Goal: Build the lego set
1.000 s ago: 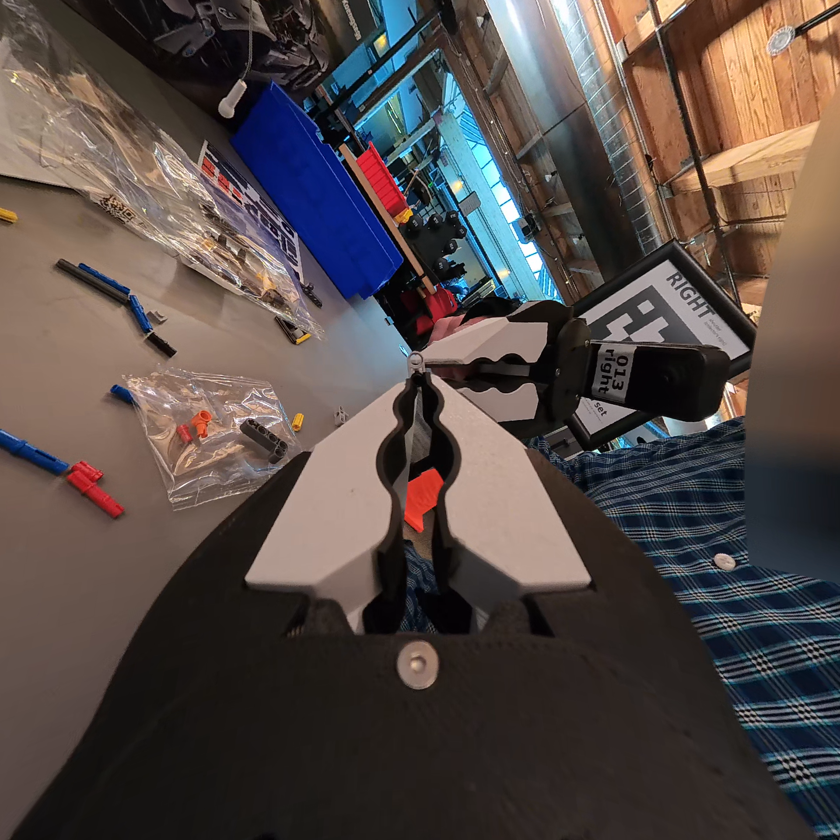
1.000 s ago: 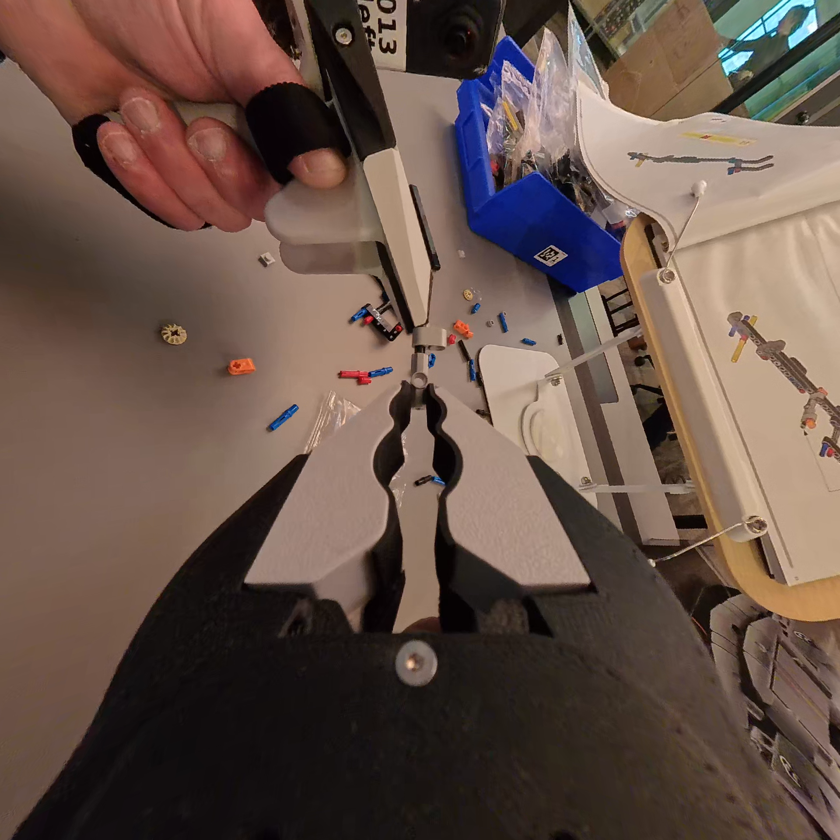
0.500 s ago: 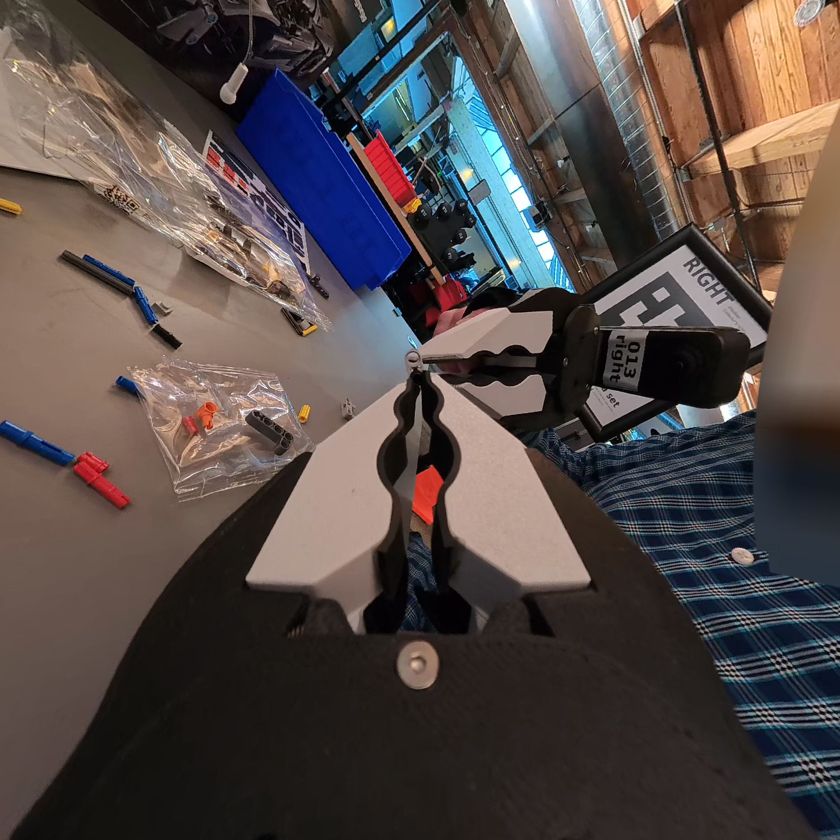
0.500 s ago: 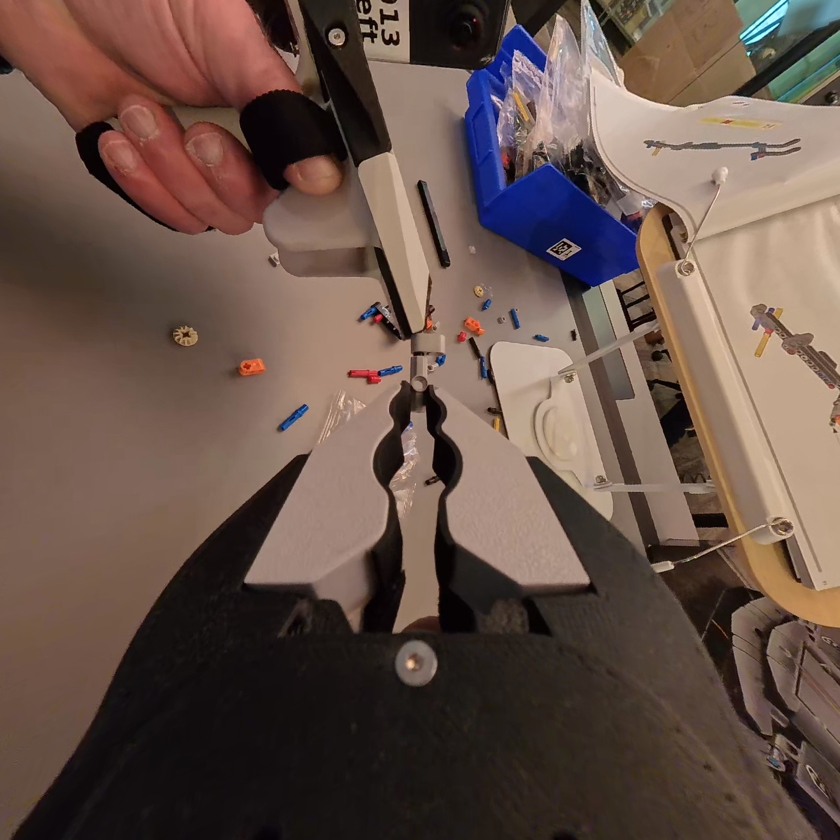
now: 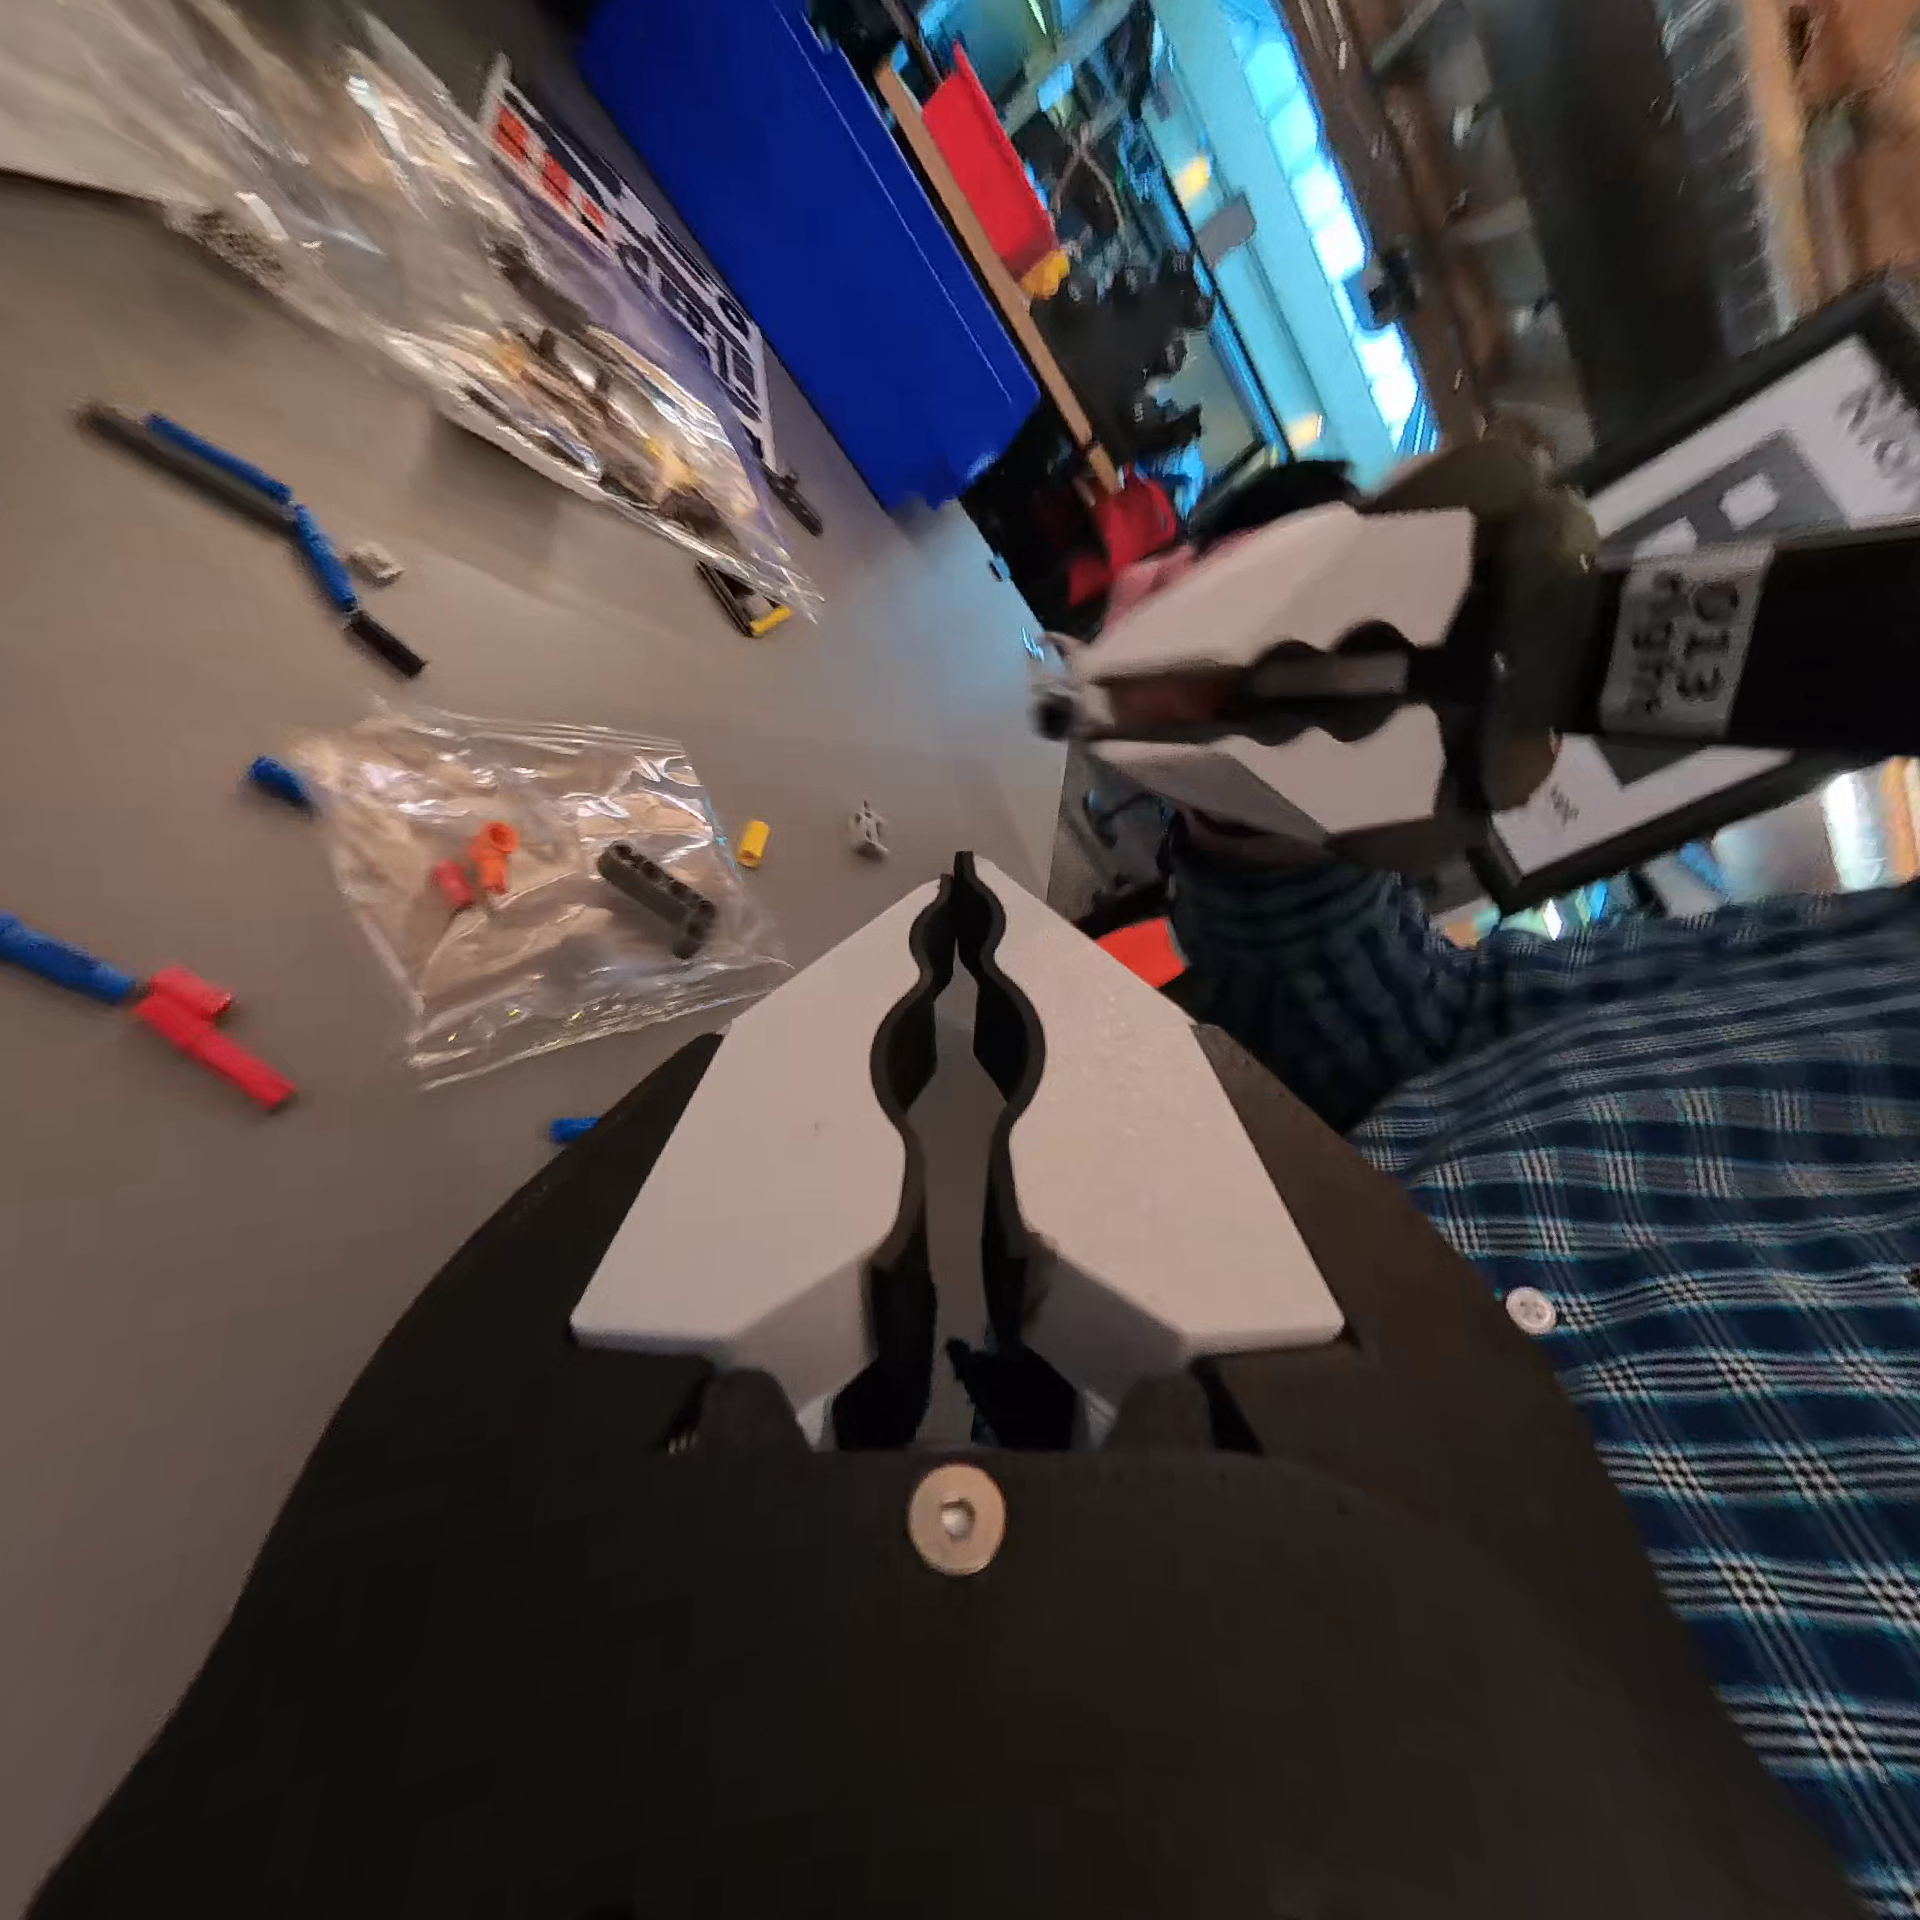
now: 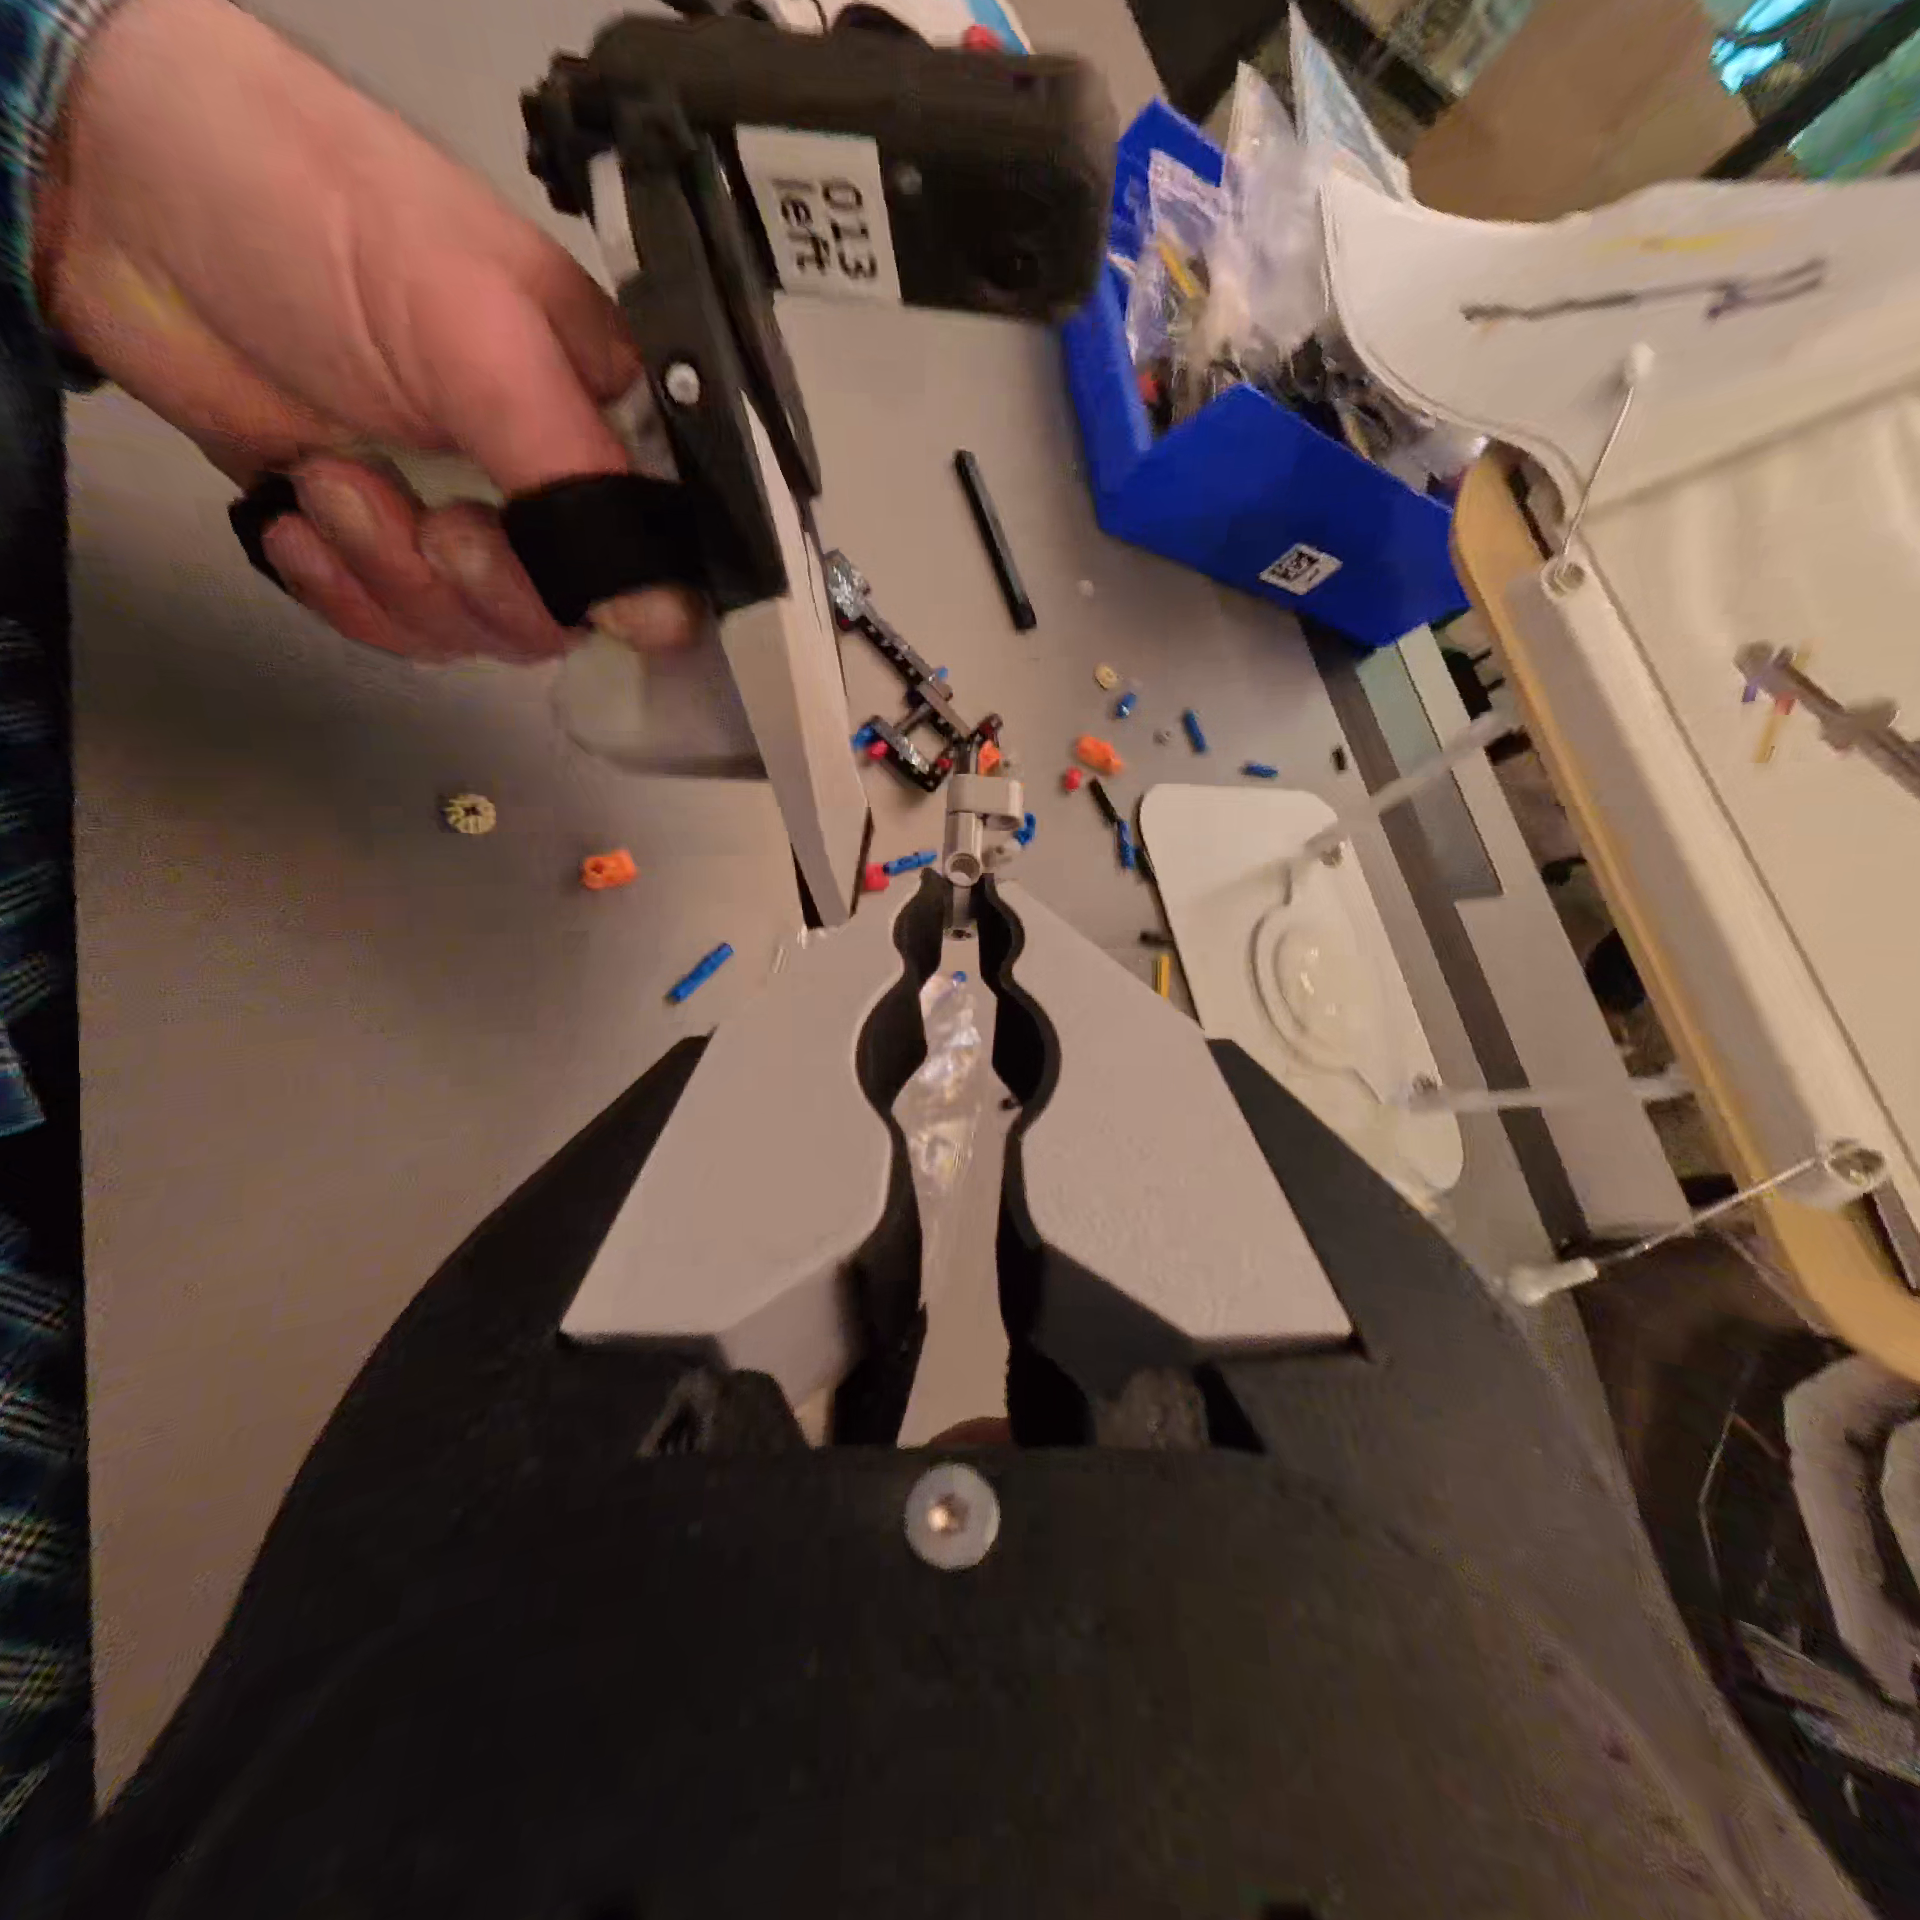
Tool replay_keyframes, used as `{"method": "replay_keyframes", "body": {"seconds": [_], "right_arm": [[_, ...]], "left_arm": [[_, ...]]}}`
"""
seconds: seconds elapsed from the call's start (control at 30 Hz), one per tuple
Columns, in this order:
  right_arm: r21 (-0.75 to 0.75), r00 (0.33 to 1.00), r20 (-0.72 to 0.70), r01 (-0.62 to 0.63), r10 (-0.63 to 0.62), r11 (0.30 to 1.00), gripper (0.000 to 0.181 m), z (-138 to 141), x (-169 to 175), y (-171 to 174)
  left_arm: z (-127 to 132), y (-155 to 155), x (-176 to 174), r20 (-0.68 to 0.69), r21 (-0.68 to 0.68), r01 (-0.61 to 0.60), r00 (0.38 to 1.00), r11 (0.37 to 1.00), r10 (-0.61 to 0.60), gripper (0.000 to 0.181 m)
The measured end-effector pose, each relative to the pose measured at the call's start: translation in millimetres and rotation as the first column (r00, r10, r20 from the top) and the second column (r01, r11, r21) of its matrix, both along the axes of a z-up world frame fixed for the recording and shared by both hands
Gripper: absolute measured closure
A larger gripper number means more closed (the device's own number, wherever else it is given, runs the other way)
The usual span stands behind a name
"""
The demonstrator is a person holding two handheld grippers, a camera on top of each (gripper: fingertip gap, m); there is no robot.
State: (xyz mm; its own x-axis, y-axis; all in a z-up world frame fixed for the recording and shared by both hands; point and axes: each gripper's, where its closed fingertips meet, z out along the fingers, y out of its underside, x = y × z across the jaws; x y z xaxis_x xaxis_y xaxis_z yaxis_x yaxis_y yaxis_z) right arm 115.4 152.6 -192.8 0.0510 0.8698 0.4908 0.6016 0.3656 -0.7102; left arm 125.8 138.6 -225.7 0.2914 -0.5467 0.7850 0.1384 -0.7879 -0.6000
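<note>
My right gripper (image 6: 961, 899) is shut on a small light grey lego connector assembly (image 6: 977, 816) that sticks out past its tips, above the grey table (image 6: 312, 1039). In the left wrist view the right gripper (image 5: 1049, 717) shows at the upper right, blurred, with the grey piece at its tip. My left gripper (image 5: 956, 883) is shut and holds nothing. It shows edge-on in the right wrist view, its fingers (image 6: 805, 748) just left of the grey piece and apart from it. A partly built black lego frame (image 6: 914, 727) lies on the table behind.
A blue bin (image 6: 1268, 520) of bagged parts, open instruction pages (image 6: 1714, 520) on a stand and a white tray (image 6: 1278, 935) sit to the right. A clear bag (image 5: 540, 914) and loose red, blue and orange pieces lie about. A person's hand (image 6: 312, 364) and plaid shirt (image 5: 1662, 1247) are close. My left and right fingertips are right by each other.
The two grippers met tip to tip on the grey piece before. Now the left gripper has let go and drawn away to the side. The grey piece stays in the right gripper.
</note>
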Motion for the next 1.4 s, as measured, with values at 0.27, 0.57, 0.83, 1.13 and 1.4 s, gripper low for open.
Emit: {"method": "replay_keyframes", "body": {"seconds": [0.27,0.57,0.83,1.13,1.4], "right_arm": [[0.024,1.0,0.015,-0.012,0.011,1.0,0.178,-4.5,5.5,1.4],[-0.009,0.998,-0.01,-0.062,0.062,0.998,0.177,-3.4,-0.1,-9.1],[-0.014,0.996,-0.029,-0.08,0.079,0.997,0.177,0.7,0.6,-12.5],[-0.026,0.996,-0.034,-0.085,0.084,0.996,0.178,2.2,-0.2,-15.6],[-0.042,0.996,0.002,-0.085,0.085,0.996,0.178,-4.1,-1.2,-16.9]], "left_arm": [[12.9,11.6,-25.4,0.011,0.053,-0.063,0.998,0.997,0.062,0.174],[37.0,5.0,-18.1,0.184,0.059,-0.014,0.983,0.998,0.003,0.168],[38.5,2.2,-13.5,0.232,0.029,-0.003,0.973,1.0,-0.004,0.176],[38.0,-2.7,-12.5,0.217,0.036,0.023,0.976,0.999,-0.03,0.176],[29.7,-5.0,-10.9,0.178,0.033,0.03,0.983,0.999,-0.035,0.176]]}}
